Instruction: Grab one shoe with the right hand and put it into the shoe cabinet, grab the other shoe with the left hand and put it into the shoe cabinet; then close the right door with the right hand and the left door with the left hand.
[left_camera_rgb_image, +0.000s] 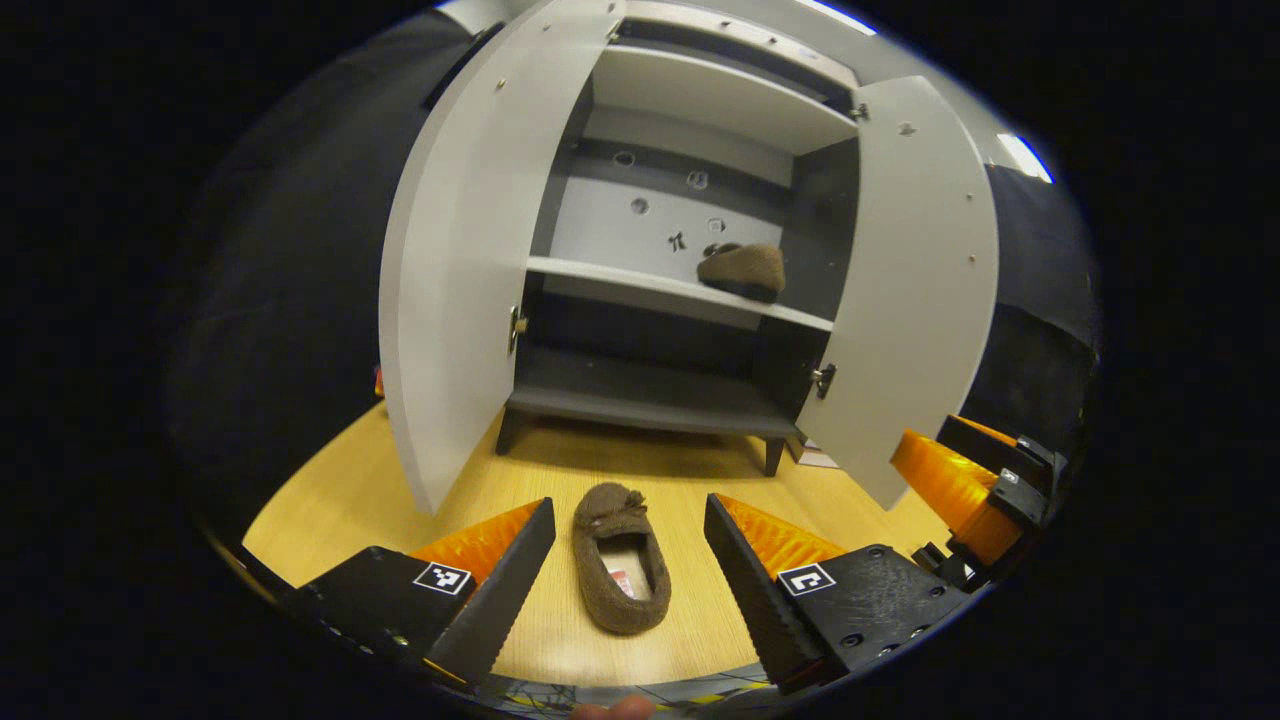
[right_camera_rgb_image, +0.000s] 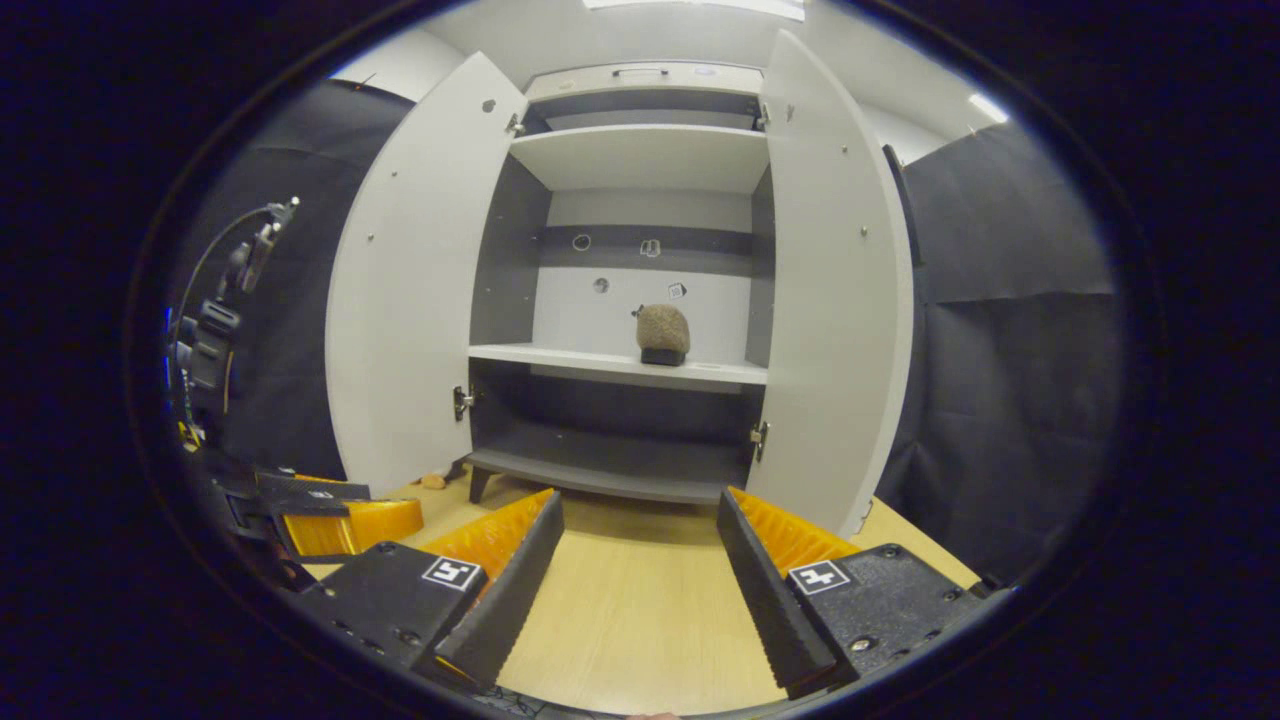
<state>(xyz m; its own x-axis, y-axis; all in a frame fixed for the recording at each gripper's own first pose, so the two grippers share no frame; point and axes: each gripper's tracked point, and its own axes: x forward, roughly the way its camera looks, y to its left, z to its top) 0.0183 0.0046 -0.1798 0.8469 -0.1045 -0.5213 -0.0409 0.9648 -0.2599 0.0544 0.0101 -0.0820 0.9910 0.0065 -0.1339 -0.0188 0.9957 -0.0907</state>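
Left tongs (left_camera_rgb_image: 628, 560): fingers apart, clamping nothing. In the left gripper view they hover low over the wooden counter (left_camera_rgb_image: 330, 500), straddling a brown slipper (left_camera_rgb_image: 620, 572) without touching it. This slipper lies on the counter, toe toward the shoe cabinet (left_camera_rgb_image: 690, 250), opening upward, just in front of the cabinet's feet.

Right tongs (right_camera_rgb_image: 640, 580): fingers apart, clamping nothing. In the right gripper view they hover over bare counter (right_camera_rgb_image: 640, 620) in front of the cabinet (right_camera_rgb_image: 640, 160). The right tongs also appear at the right edge of the left gripper view (left_camera_rgb_image: 965, 490), and the left tongs at the lower left of the right gripper view (right_camera_rgb_image: 330, 515).

The second brown slipper (left_camera_rgb_image: 742, 270) rests on the cabinet's middle shelf (left_camera_rgb_image: 640, 285), toward the right side. In the right gripper view it (right_camera_rgb_image: 663, 333) stands end-on toward the camera on that shelf (right_camera_rgb_image: 560, 357).

Both cabinet doors stand open: left door (left_camera_rgb_image: 470, 250), (right_camera_rgb_image: 410, 300) and right door (left_camera_rgb_image: 920, 280), (right_camera_rgb_image: 835, 290). The lower shelf (left_camera_rgb_image: 640, 395) holds nothing visible.
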